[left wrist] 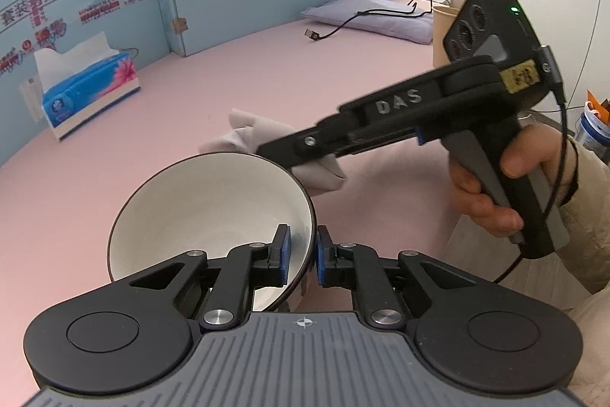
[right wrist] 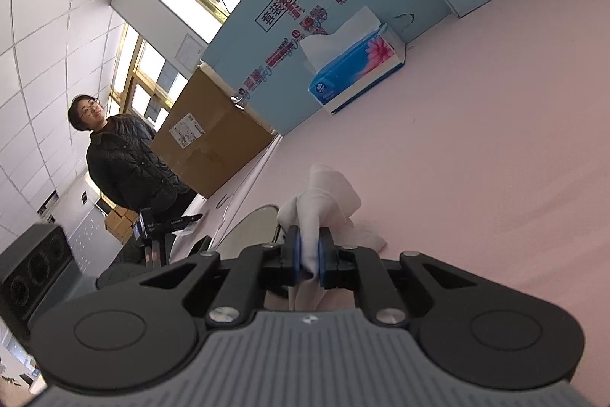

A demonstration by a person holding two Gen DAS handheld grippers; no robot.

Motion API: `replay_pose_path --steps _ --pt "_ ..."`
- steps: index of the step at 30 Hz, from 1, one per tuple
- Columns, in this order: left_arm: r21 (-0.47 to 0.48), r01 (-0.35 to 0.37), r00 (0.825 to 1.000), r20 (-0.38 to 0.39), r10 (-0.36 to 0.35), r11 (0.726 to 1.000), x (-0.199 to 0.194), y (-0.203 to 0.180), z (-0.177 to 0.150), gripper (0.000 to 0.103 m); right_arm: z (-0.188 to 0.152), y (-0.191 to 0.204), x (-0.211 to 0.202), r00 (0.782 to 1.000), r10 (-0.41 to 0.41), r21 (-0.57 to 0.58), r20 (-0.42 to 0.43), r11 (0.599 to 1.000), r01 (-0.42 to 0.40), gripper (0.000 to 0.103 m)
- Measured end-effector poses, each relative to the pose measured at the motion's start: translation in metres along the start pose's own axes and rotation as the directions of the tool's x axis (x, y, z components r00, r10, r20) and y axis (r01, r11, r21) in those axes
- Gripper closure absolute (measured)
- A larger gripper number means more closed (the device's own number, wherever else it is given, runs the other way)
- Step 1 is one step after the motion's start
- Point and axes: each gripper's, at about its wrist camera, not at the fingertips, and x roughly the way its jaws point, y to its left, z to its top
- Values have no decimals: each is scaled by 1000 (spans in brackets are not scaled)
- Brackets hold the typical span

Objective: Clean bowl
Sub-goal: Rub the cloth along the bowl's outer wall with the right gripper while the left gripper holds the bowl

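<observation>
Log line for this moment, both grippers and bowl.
left gripper: shut on bowl rim, bowl tilted | right gripper: shut on tissue, beside the rim, outside bowl | wipe: not yet begun

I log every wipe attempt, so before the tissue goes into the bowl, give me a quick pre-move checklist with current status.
1. Left gripper clamped on the bowl rim, one finger inside, one outside: ok.
2. Right gripper shut on the tissue: ok.
3. Bowl opening tilted toward the tissue: ok.
4. Tissue inside the bowl: not ok, it sits just beyond the far rim.
5. Dirt left in the bowl: cannot tell, the visible interior looks white.
6. Spare tissues in the tissue box: ok.
</observation>
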Motion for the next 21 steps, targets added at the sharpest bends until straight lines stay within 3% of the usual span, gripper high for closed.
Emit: replay_pose_path --steps 3,7,13,21 --pt "-3 0 1000 0 0 1000 0 1 0 82 1 1 -6 1000 20 2 10 1000 -20 92" --pt "-2 0 1000 2 0 1000 1 1 0 81 -2 -5 -24 989 134 89 64 986 -139 92" --pt "4 -11 1000 -2 11 1000 4 0 1 80 -3 -13 -35 940 306 197 148 923 -331 92" --pt "3 -14 1000 -5 14 1000 3 0 1 78 -15 -36 -18 974 197 282 112 934 -221 92"
